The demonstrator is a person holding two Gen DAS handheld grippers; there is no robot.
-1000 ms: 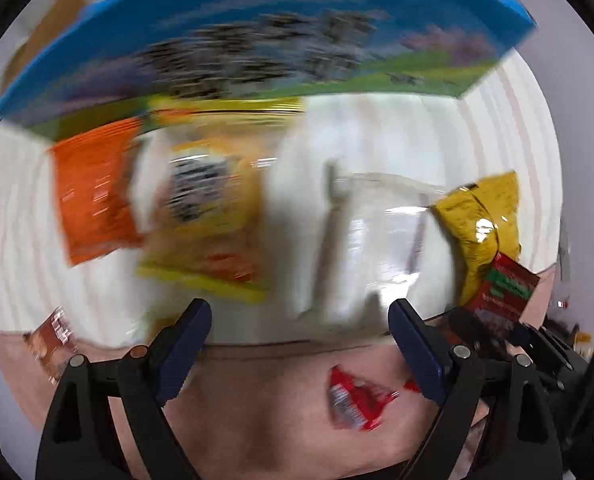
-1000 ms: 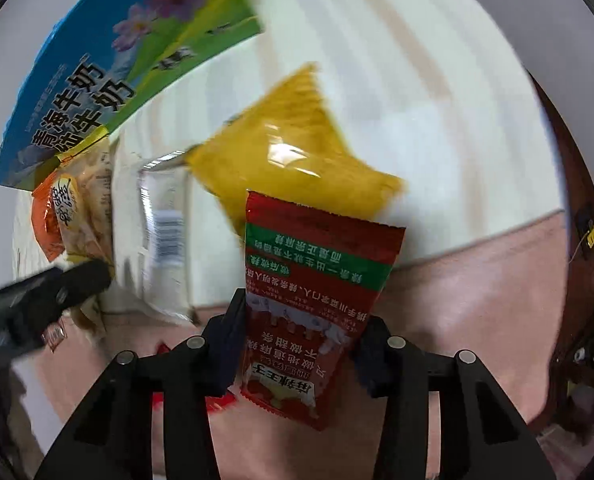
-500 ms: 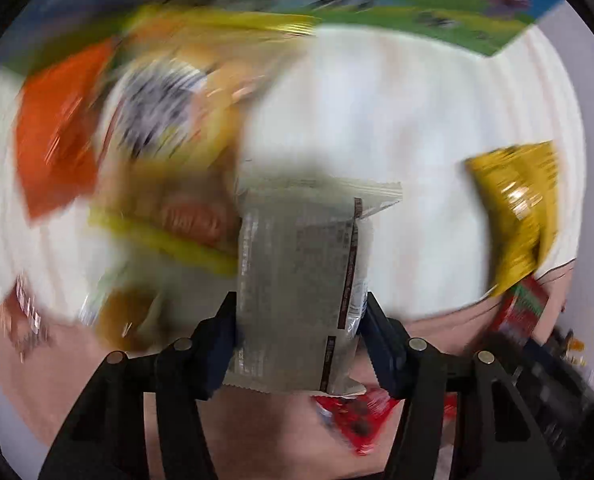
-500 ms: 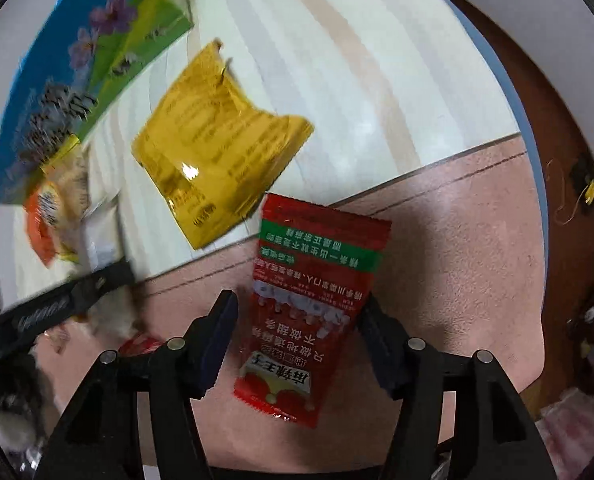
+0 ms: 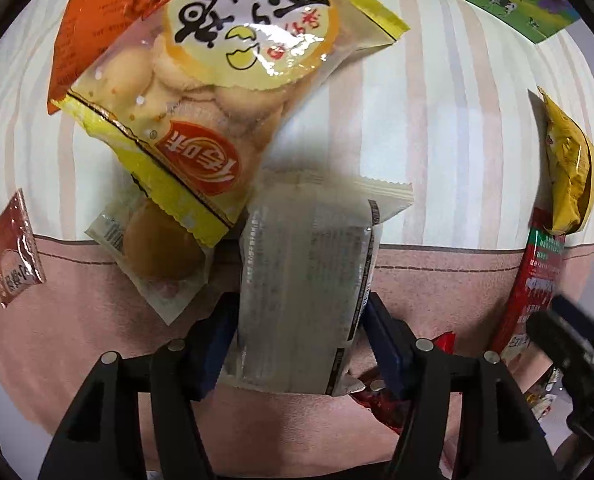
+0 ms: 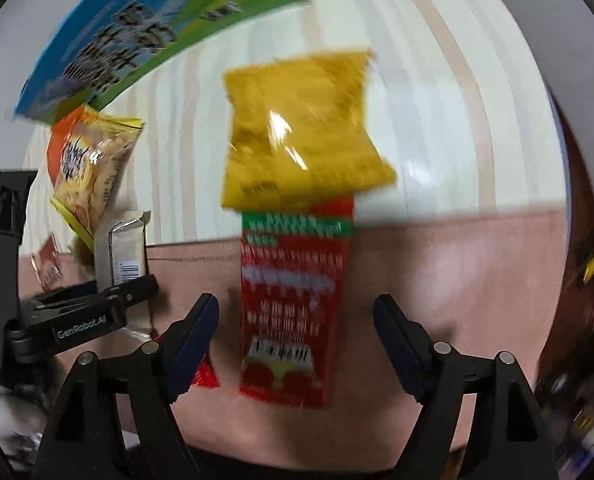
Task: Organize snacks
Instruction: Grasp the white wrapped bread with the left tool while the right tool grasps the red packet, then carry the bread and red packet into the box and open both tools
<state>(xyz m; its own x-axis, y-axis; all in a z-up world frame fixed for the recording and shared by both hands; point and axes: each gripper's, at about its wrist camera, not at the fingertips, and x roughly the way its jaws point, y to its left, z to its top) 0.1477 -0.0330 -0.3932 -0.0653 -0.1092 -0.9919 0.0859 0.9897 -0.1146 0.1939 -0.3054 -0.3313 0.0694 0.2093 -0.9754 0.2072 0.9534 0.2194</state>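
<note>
A: Where did things stand?
B: The left gripper (image 5: 297, 344) jaws, just eased, clamped the pale grey foil packet (image 5: 305, 280) over the counter (image 5: 457, 140).
A: And the right?
B: The right gripper (image 6: 297, 344) jaws had opened wide, freeing the red sachet (image 6: 293, 300) below the yellow pouch (image 6: 301, 128) at twelve o'clock. Next, probably, place the packet.

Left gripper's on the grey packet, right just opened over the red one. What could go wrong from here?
1. The left gripper has eased slightly, and the grey packet sits right against the yellow biscuit bag; lifting may drag it.
2. The red packet lies loose between the right gripper's opening jaws; a finger could catch it.
</note>
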